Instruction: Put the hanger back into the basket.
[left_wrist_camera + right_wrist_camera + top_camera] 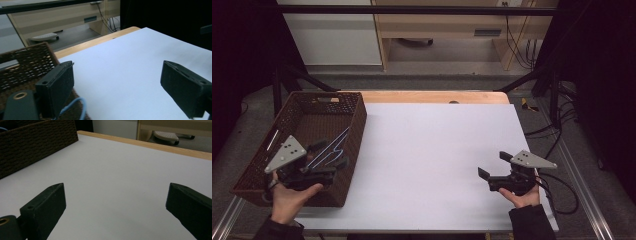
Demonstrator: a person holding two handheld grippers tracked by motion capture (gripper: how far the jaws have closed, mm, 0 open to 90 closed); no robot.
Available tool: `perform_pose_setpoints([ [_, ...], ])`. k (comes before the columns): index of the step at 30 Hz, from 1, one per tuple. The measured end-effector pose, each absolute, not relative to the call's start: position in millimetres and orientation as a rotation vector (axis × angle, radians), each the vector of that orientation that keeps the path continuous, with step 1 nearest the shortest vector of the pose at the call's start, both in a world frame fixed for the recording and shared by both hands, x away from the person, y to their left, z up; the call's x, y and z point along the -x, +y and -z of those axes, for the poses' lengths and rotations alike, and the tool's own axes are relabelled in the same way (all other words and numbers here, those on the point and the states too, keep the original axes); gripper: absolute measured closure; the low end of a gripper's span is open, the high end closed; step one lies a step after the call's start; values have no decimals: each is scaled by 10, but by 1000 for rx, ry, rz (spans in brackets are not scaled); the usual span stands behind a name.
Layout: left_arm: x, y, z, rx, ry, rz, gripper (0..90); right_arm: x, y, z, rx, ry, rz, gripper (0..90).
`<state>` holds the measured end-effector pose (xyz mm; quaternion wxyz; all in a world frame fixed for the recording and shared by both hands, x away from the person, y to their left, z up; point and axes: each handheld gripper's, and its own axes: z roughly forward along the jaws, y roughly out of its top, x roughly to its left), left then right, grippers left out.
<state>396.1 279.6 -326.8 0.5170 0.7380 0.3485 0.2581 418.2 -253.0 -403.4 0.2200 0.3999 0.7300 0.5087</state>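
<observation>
A dark brown woven basket (354, 127) stands at the table's left edge; its wall also shows in the left gripper view (27, 62) and the right gripper view (32, 142). Inside it lies a light blue cable (337, 142), whose loop curves below my left jaw (76, 103). My left gripper (331, 154) hovers over the basket's near right wall and points toward the white sheet, open with nothing between its jaws (117, 67). My right gripper (494, 164) is held low over the sheet's near right part, open and empty (116, 187).
A white sheet (437, 150) covers most of the wooden table (432, 96). Beyond the table stand light wooden furniture (447, 30) and a white cabinet (332, 35). Black cables (557, 130) lie on the floor to the right. Dark frame bars (412, 9) cross the back.
</observation>
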Motion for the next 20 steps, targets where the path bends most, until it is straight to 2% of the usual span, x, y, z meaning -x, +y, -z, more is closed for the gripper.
perform_pose_setpoints([
  [7,-3976,2613,3544,-1808,816,-582,113,-4175,-2533,4027,-1109,2012,-1412,33],
  [20,-4030,2647,3795,-1816,844,-557,119,-4153,-2565,4005,-1104,2001,-1433,33],
])
